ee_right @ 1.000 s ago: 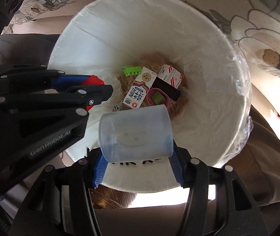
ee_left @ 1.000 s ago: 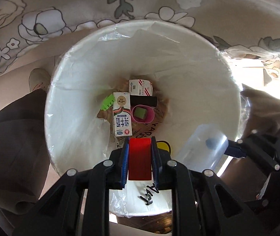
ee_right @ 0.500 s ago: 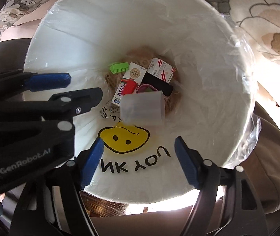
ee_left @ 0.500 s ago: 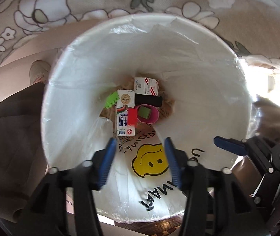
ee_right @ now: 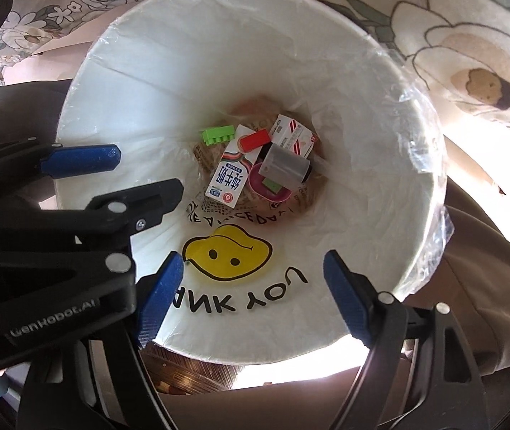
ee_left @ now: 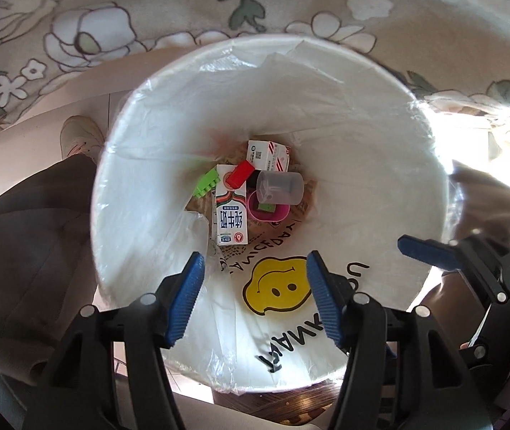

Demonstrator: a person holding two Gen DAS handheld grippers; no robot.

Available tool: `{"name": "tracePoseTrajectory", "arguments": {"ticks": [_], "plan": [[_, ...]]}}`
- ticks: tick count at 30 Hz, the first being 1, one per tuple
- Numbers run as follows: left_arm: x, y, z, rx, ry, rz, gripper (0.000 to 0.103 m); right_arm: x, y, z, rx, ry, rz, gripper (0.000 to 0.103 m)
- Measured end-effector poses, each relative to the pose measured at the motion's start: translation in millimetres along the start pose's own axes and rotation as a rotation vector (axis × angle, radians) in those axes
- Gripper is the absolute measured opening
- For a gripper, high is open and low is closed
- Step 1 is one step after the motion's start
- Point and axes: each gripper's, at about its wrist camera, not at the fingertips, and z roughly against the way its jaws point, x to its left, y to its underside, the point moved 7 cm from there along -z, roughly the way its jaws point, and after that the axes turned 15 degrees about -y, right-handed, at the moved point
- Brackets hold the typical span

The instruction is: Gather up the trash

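Both grippers hang over a white-lined trash bin point(ee_left: 140, 186) point(ee_right: 380, 136). At its bottom lie a red block point(ee_left: 240, 173) point(ee_right: 255, 139), a clear plastic cup point(ee_left: 280, 188) point(ee_right: 285, 168), a milk carton point(ee_left: 229, 215) point(ee_right: 228, 182), a green toothed piece point(ee_left: 206, 184) point(ee_right: 217, 134), a pink cup point(ee_left: 272, 211) point(ee_right: 269, 184) and a red-striped box point(ee_left: 269, 154) point(ee_right: 292, 134). My left gripper point(ee_left: 255, 297) has its jaws opening with nothing between them. My right gripper point(ee_right: 253, 292) is also opening and empty. The left gripper's blue fingers point(ee_right: 79, 159) show at the left of the right wrist view.
The bin liner carries a yellow smiley face point(ee_left: 276, 288) point(ee_right: 228, 252) and black lettering. A flowered cloth point(ee_left: 111, 36) point(ee_right: 470, 71) lies beyond the bin. A person's trouser leg and shoe point(ee_left: 79, 136) are at the bin's left.
The left gripper let go of the red block and the right gripper let go of the clear cup. Both fell to the bottom of the bin. Both pairs of jaws spread wider.
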Motion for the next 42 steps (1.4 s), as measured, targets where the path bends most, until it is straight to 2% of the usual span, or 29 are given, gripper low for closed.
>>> {"name": "tracePoseTrajectory", "arguments": {"ticks": [5,11,17,28,36,42], "plan": [[13.9,7.4,39.6,-0.080,-0.021,0.027,0.062,8.7,6.5,34.0,-0.069,0.015,0.034,0.080],[33.0,22.5,109.1,-0.256,-0.076,0.043,0.072,20.7,21.9,84.0,-0.171,0.026,0.078,0.080],[46.9,41.0,159.8,-0.368,-0.099,0.046,0.074,45.4,42.0,138.8,-0.283,0.043,0.143,0.079],[39.9,89.8,255.7,-0.631,-0.163,0.035,0.085,91.9,89.7,237.4,-0.541,0.085,0.228,0.079],[37.1,128.6,320.2,-0.803,-0.223,0.047,0.091,113.3,129.5,289.7,-0.708,0.157,0.272,0.079],[30.9,166.7,361.3,-0.936,-0.287,0.045,0.094,135.9,175.0,333.9,-0.884,0.323,0.310,0.085]]}}
